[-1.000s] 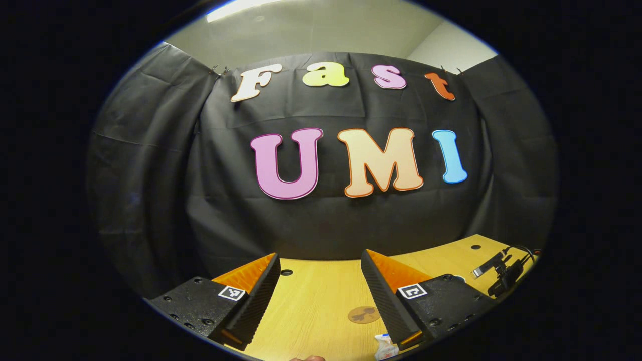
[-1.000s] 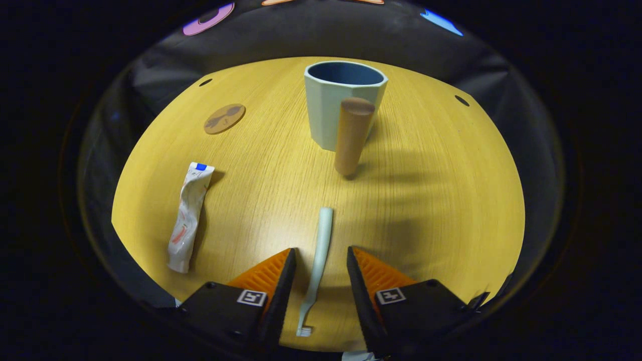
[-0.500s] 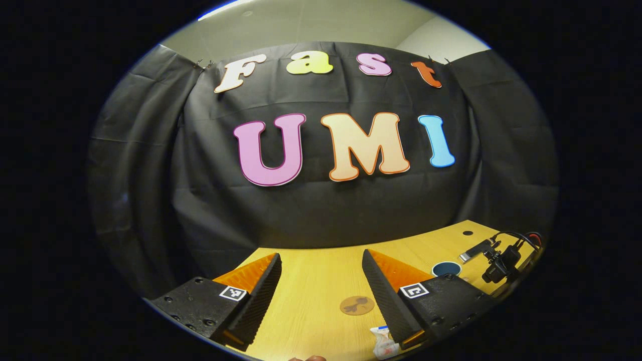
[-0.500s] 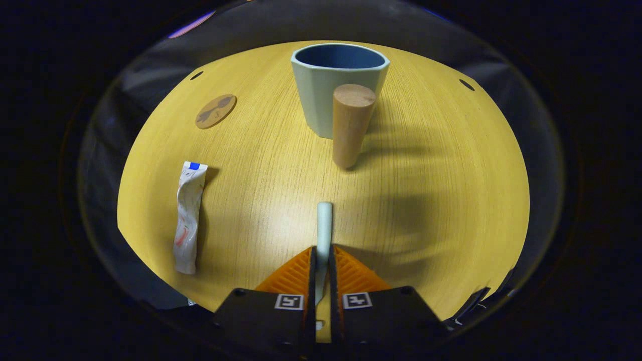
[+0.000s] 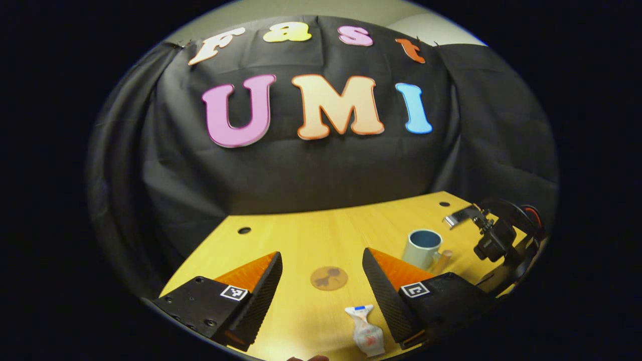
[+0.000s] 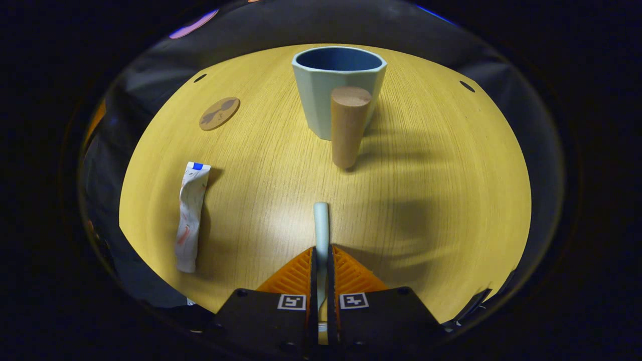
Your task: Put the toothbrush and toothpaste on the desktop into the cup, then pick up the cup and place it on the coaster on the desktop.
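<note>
Your right gripper pinches the toothbrush, its handle pointing toward the cup. Your left gripper is spread wide above the desk, with the toothpaste and coaster ahead of it.

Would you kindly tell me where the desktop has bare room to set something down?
Bare wood lies right of the cup and its wooden handle, and between the toothpaste and toothbrush. It is tighter on the left, from the coaster down to the toothpaste.
</note>
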The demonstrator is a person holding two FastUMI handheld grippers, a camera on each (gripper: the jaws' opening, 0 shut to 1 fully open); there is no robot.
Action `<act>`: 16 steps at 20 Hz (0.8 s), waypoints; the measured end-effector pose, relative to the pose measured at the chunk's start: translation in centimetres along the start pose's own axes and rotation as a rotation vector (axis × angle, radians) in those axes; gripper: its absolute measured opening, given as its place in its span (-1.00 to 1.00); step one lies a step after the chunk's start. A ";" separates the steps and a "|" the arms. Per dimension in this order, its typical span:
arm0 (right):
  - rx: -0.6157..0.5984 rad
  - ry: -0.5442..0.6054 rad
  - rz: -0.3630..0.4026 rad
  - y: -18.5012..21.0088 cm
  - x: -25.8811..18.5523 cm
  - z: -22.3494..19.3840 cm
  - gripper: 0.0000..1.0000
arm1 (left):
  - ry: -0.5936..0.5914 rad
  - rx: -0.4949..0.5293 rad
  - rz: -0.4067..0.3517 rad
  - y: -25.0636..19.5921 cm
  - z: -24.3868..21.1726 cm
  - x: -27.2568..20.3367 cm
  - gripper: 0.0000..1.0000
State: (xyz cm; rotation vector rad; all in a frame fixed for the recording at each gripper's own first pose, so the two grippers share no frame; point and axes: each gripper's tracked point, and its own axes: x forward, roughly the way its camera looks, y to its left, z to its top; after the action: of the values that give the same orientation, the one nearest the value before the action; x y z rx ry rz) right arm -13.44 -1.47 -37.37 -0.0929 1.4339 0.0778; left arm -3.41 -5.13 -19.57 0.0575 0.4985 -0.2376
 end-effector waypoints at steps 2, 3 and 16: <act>-0.003 -0.011 0.001 0.0 0.0 0.0 -0.79 | 0.114 -0.015 -0.038 -1.2 -3.1 0.4 0.88; -0.003 -0.013 0.002 0.0 -0.1 0.0 -0.79 | 0.157 -0.019 -0.051 -1.6 -4.4 0.5 0.89; 0.022 -0.033 0.048 0.0 0.0 -0.1 -0.79 | 0.534 -0.053 -0.087 -4.5 -15.1 1.6 0.90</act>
State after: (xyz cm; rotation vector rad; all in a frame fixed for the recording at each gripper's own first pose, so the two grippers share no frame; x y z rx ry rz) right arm -13.50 -1.46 -37.36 -0.0390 1.4042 0.1023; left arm -10.17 -8.13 -33.52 0.0475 1.0395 -0.2949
